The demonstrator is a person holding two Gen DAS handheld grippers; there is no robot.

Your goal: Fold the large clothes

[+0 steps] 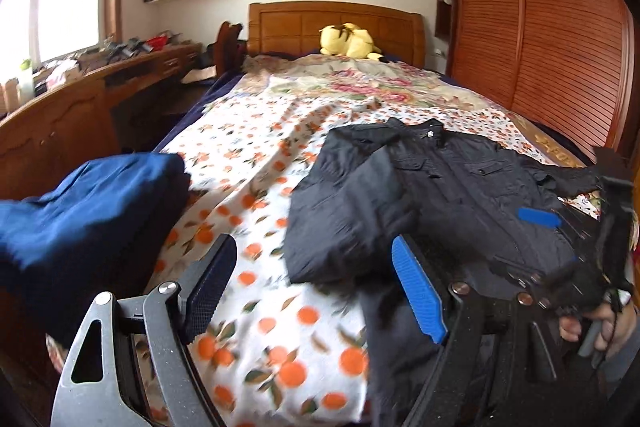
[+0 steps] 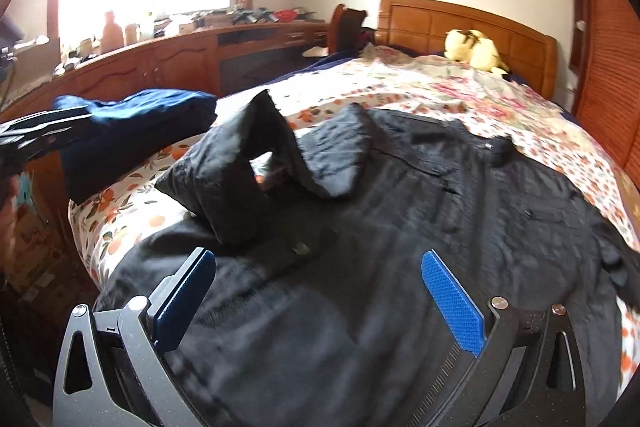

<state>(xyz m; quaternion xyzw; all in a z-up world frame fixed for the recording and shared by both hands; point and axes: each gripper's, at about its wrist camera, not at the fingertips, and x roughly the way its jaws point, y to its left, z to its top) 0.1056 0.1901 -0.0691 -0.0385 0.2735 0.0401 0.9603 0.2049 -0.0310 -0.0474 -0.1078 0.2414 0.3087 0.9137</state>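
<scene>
We find the black jacket (image 2: 420, 195) lying face up across the foot end of the bed (image 1: 260, 155), collar toward the headboard and hem hanging over the near edge. One sleeve (image 2: 248, 171) is doubled back over the chest and stands up in a loose arch; it has not settled flat. A folded blue garment (image 1: 92, 203) sits at the bed's left edge, apart from the jacket.

The left gripper (image 1: 316, 291) hangs above the orange-print sheet just beside the jacket's left side, fingers spread wide, nothing between them. The right gripper (image 2: 320, 303) hangs over the jacket's lower body, fingers likewise wide apart and empty.

We judge the jacket a soft, medium-weight woven shell, probably lined: it drapes but holds some bulk at its seams, pockets and placket. The surface looks smooth and may slide between the pads, and a pinch on a single layer could lift the shell away from whatever lies beneath. We recommend taking hold at reinforced edges: the hem corners, the shoulder seam or the cuff of the raised sleeve, where the cloth is thickest. The standing sleeve wants pressing down before any further fold, since it could spring open. Both views are blurred, so fine fabric detail is uncertain.
</scene>
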